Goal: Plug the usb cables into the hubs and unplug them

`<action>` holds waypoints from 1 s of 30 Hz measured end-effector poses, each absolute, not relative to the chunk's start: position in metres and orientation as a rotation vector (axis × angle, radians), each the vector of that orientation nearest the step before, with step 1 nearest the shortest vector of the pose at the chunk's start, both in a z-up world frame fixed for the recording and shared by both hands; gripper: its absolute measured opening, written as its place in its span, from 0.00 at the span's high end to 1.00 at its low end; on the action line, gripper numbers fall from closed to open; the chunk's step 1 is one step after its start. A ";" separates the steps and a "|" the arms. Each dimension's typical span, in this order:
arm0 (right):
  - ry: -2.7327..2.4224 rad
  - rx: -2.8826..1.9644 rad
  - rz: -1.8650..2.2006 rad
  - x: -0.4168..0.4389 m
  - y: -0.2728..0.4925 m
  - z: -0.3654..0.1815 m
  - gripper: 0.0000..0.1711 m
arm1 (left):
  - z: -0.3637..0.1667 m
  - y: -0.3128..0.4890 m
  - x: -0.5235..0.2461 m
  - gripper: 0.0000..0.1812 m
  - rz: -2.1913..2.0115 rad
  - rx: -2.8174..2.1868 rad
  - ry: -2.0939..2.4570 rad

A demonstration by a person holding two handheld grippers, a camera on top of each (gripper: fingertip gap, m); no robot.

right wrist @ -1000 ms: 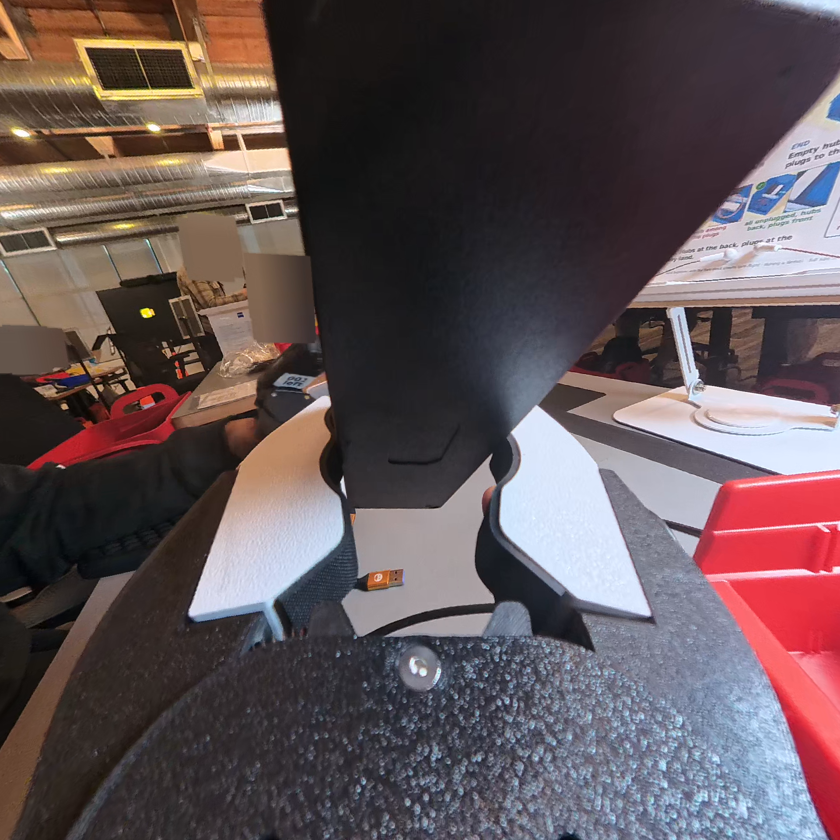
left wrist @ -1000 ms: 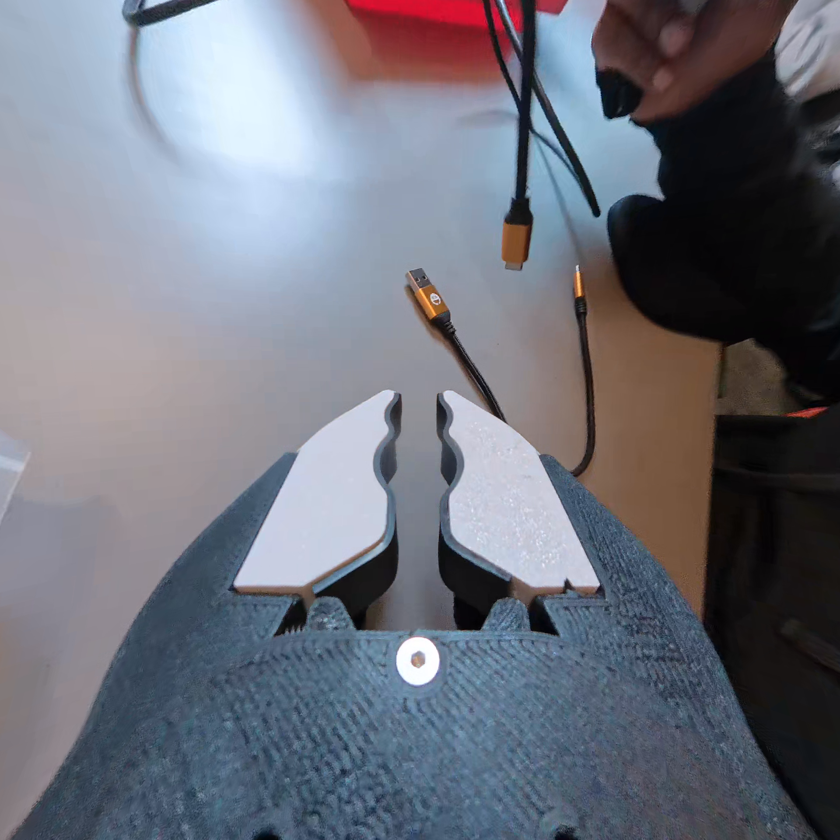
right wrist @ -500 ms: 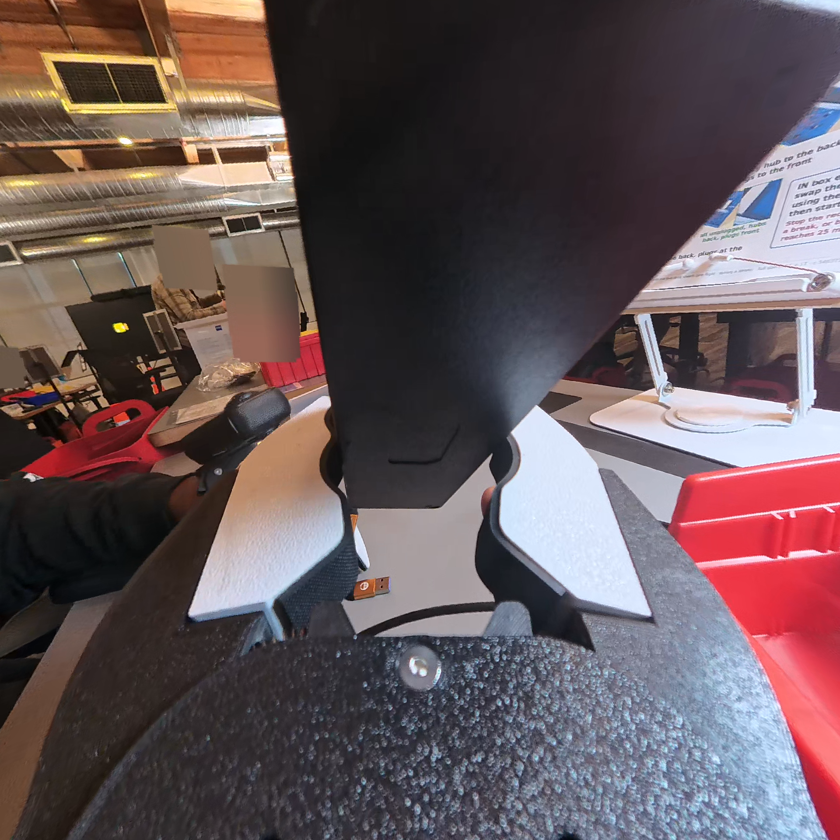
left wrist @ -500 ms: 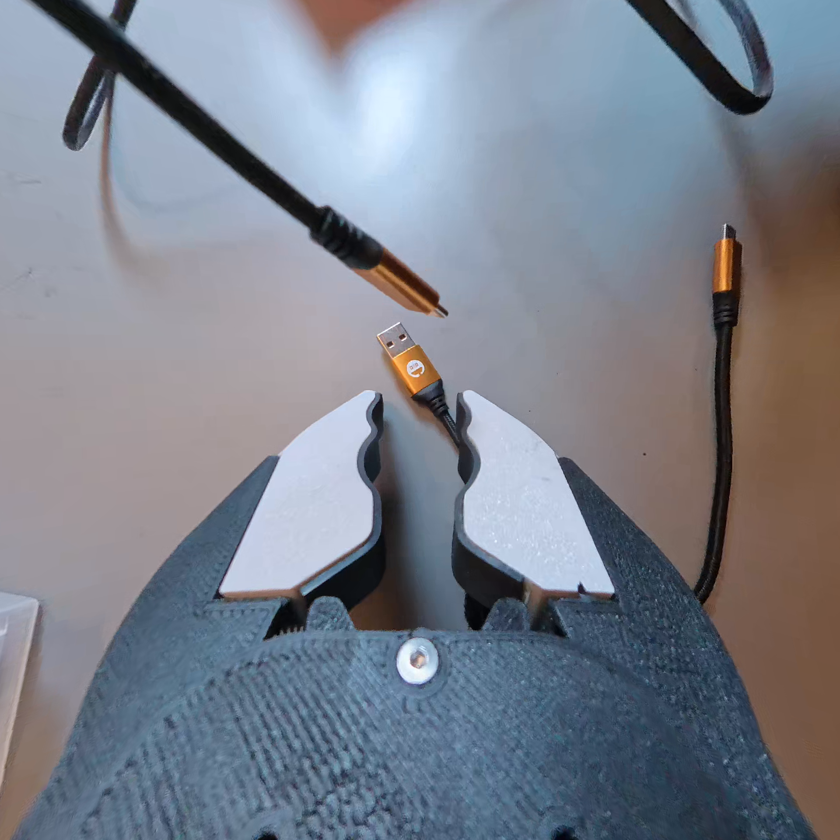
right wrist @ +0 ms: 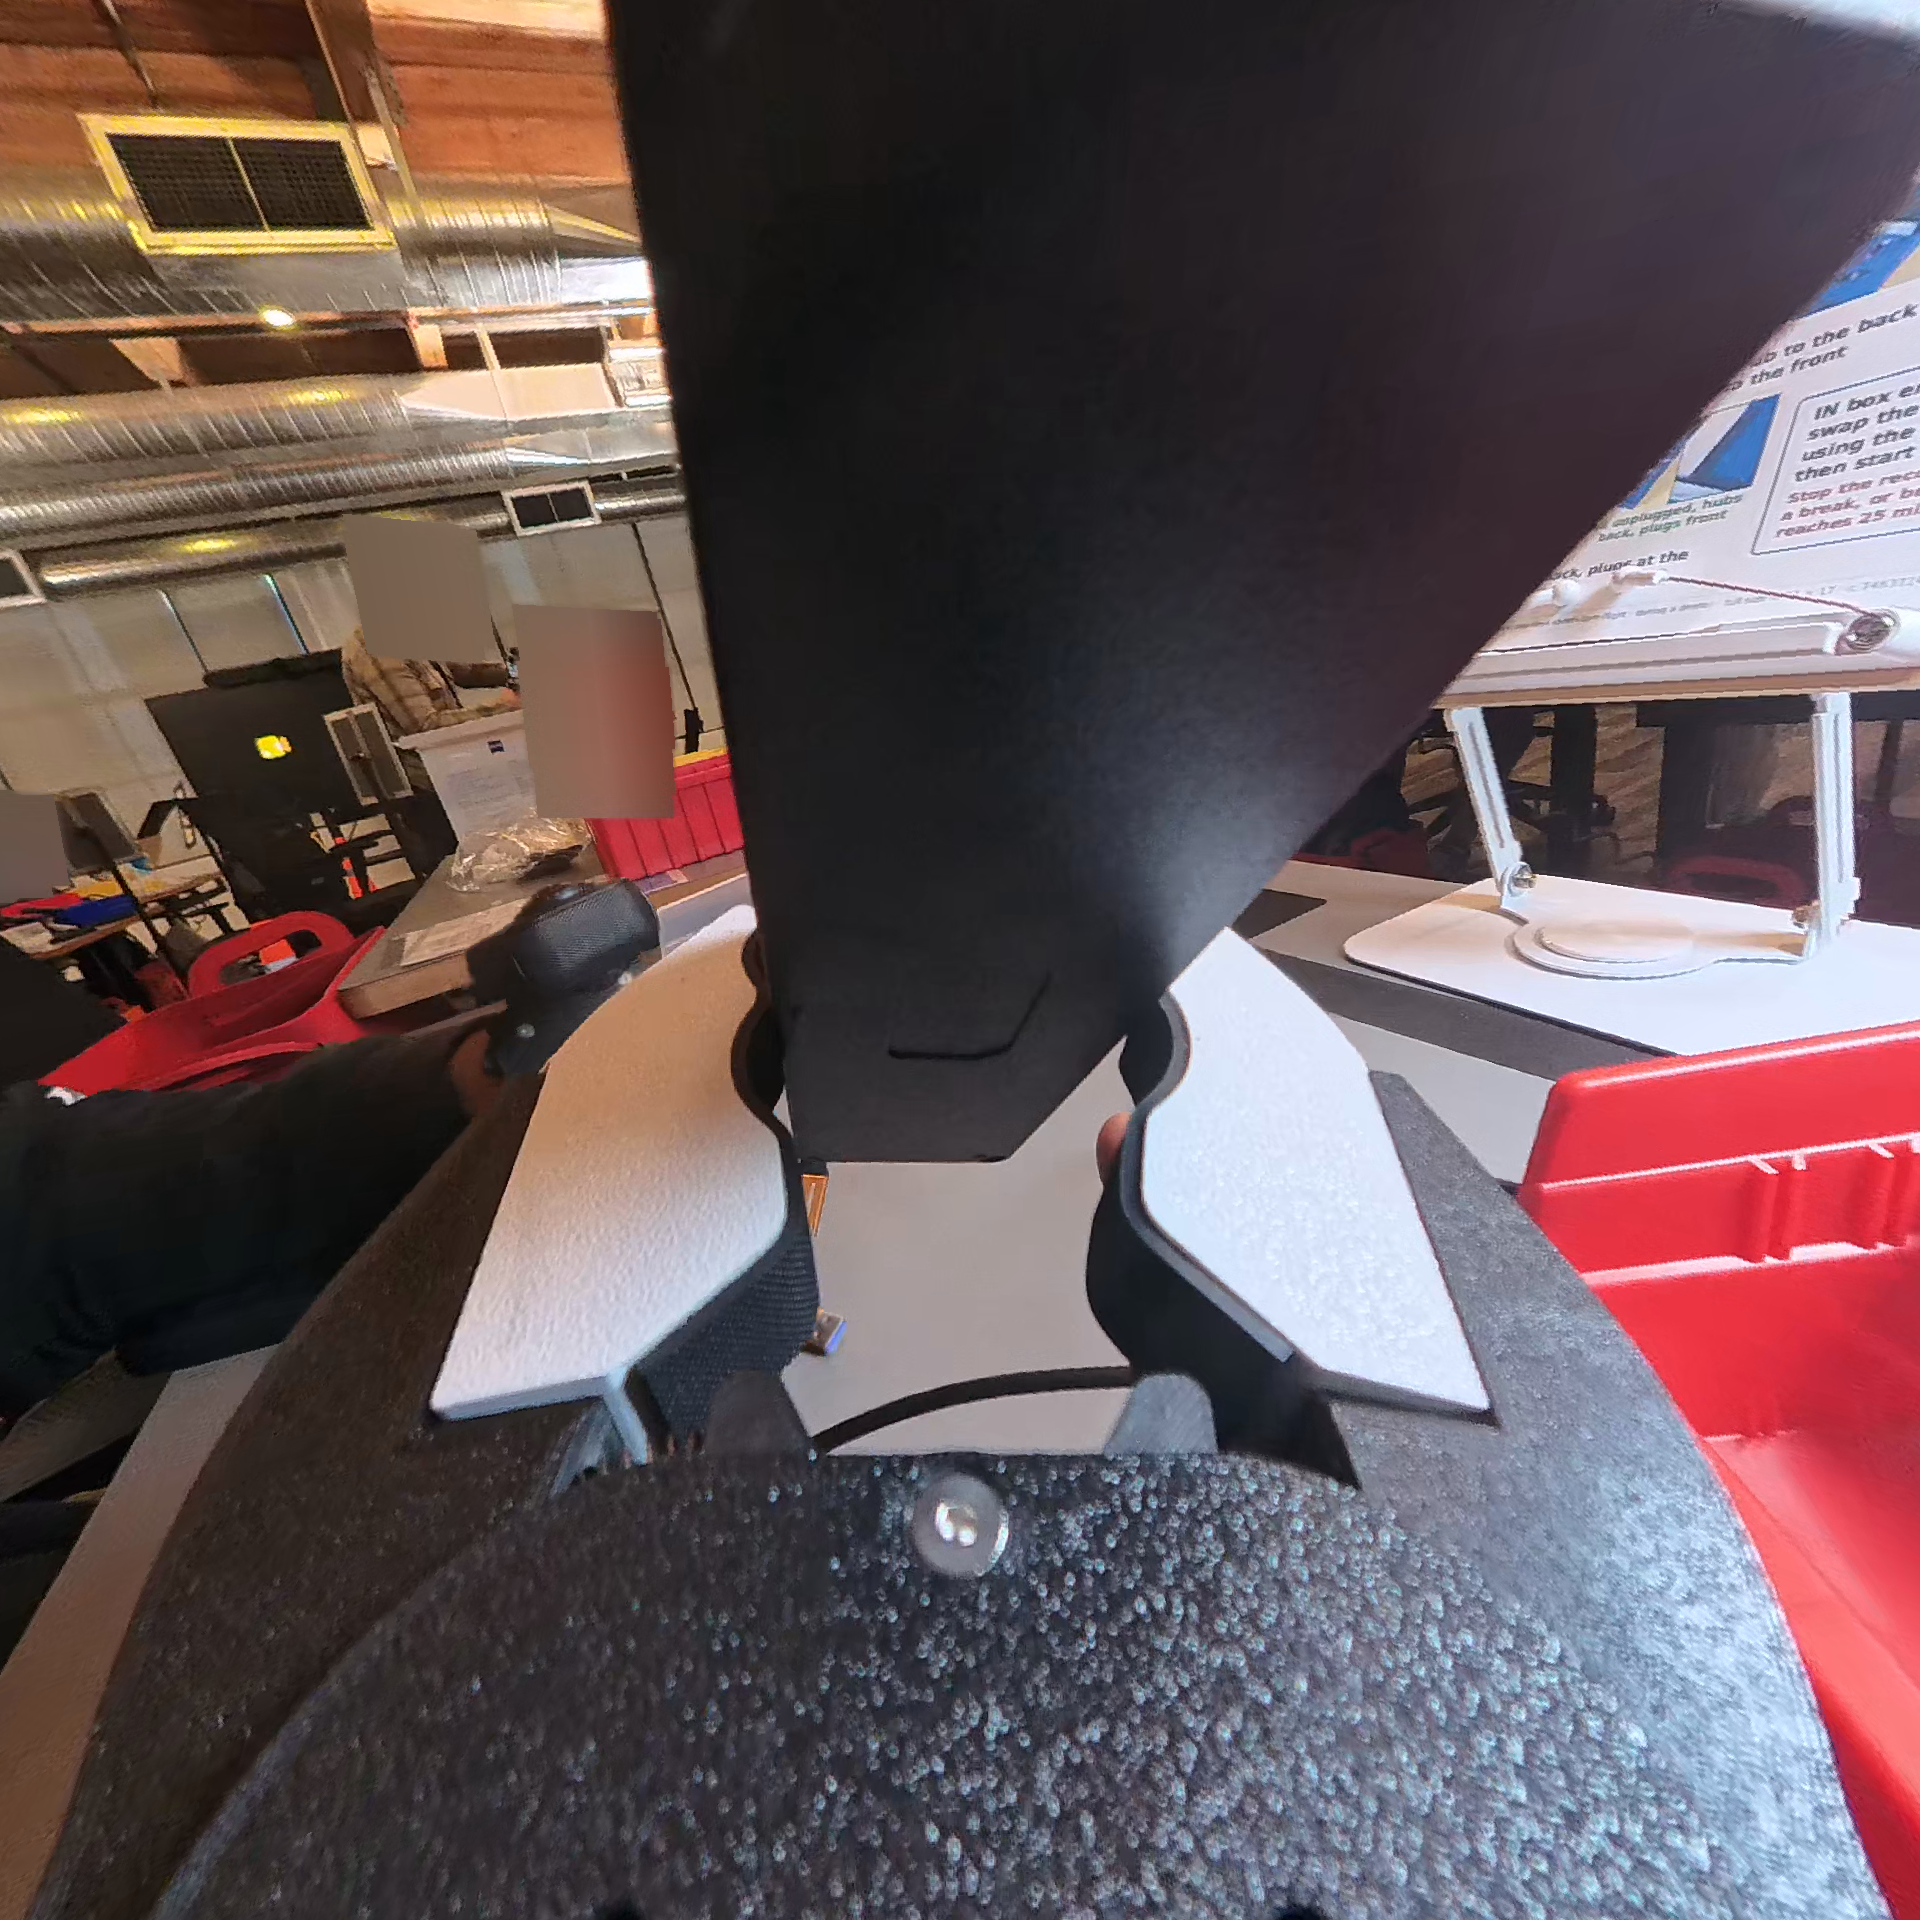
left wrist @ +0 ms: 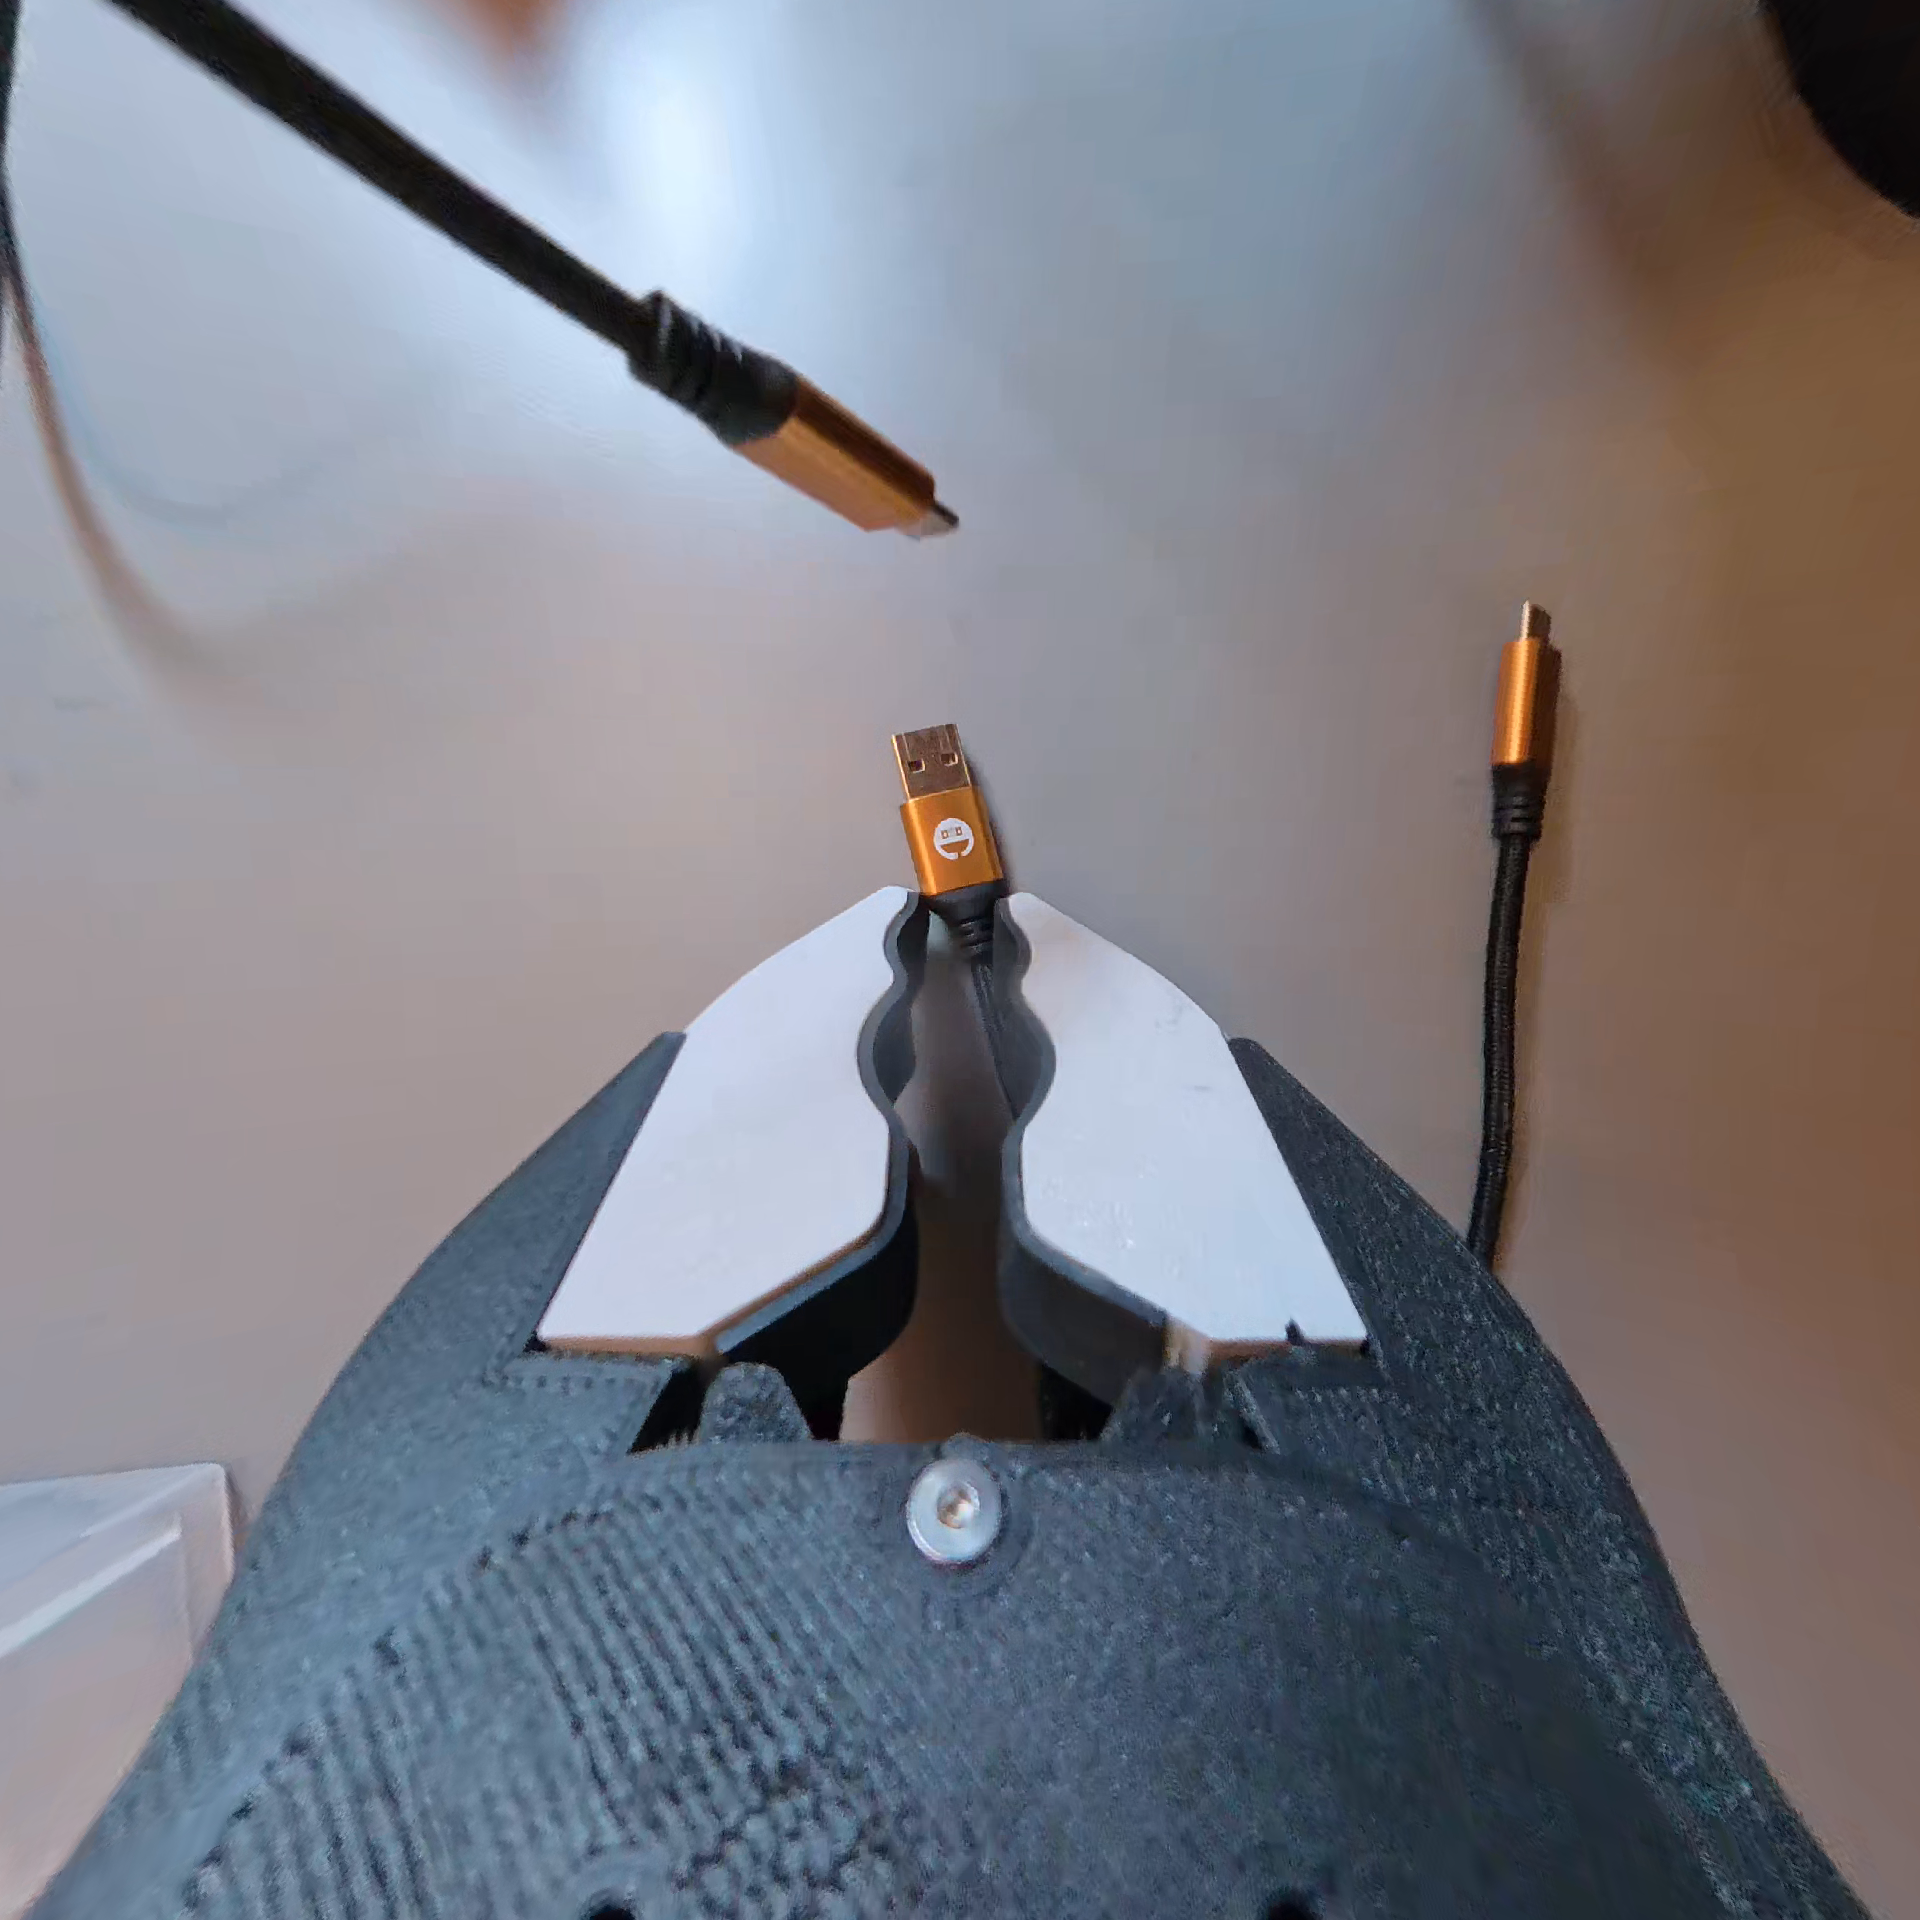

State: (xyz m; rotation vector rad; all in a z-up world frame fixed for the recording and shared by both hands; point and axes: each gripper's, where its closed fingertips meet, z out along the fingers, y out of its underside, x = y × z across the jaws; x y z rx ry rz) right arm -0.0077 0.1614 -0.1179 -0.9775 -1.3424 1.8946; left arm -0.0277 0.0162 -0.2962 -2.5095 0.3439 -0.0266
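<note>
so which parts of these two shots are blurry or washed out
Left wrist view: the hanging cable plug is soft with motion blur, a pale glare patch sits on the table at the top, and the USB-A plug is sharp. Right wrist view: the black hub is dark with little detail; the background room bends at the edges.

Overhead run wooden beams (right wrist: 488, 62) and silver ducts (right wrist: 260, 447) with a vent grille (right wrist: 244, 182) and a lit ceiling lamp (right wrist: 276, 316). Farther back stand red chairs (right wrist: 260, 997), cluttered desks (right wrist: 447, 925) and a pale grey tabletop (right wrist: 935, 1268) with a white stand (right wrist: 1621, 935).
</note>
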 end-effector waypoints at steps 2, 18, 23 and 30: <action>-1.368 -0.972 1.889 -0.008 0.159 -0.121 0.62 | -0.285 0.008 -0.026 0.93 -0.124 -2.453 0.334; -1.872 -0.706 1.668 0.002 0.082 -0.167 0.63 | -0.158 -0.007 0.011 0.93 -0.289 -2.123 0.414; -2.032 -0.611 1.536 0.007 0.056 -0.187 0.63 | -0.168 0.012 0.018 0.93 -0.318 -2.297 0.506; -2.154 -0.517 1.349 0.012 0.042 -0.205 0.63 | -0.195 0.022 0.022 0.94 -0.368 -2.481 0.681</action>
